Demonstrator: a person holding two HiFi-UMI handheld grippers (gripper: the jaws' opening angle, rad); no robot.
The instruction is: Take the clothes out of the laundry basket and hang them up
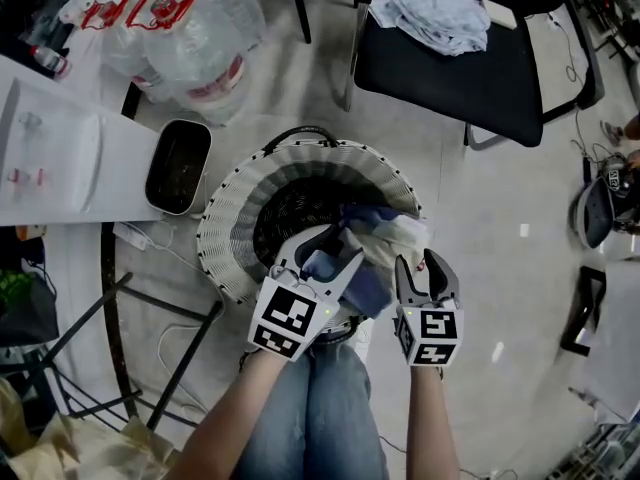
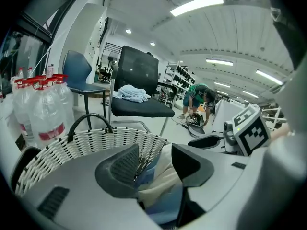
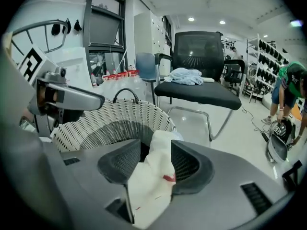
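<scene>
The white woven laundry basket (image 1: 225, 218) stands on the floor right in front of me. A heap of blue and cream clothes (image 1: 395, 236) lies against its near right side. My left gripper (image 1: 337, 253) reaches into that heap. Its jaws stand apart, with blue and cream cloth (image 2: 160, 178) bunched between them (image 2: 154, 162). My right gripper (image 1: 423, 268) is just to the right, over the basket's edge. A white cloth with a small red mark (image 3: 153, 176) lies between its parted jaws (image 3: 156, 157), leans on the right pad and drapes back over the gripper body.
A black chair (image 1: 480, 78) with a pale blue garment (image 1: 430, 13) on its seat stands beyond the basket. A pack of water bottles (image 1: 190, 28), a black bin (image 1: 178, 166) and a white table (image 1: 50, 158) are at the left. A person crouches far off (image 3: 288, 87).
</scene>
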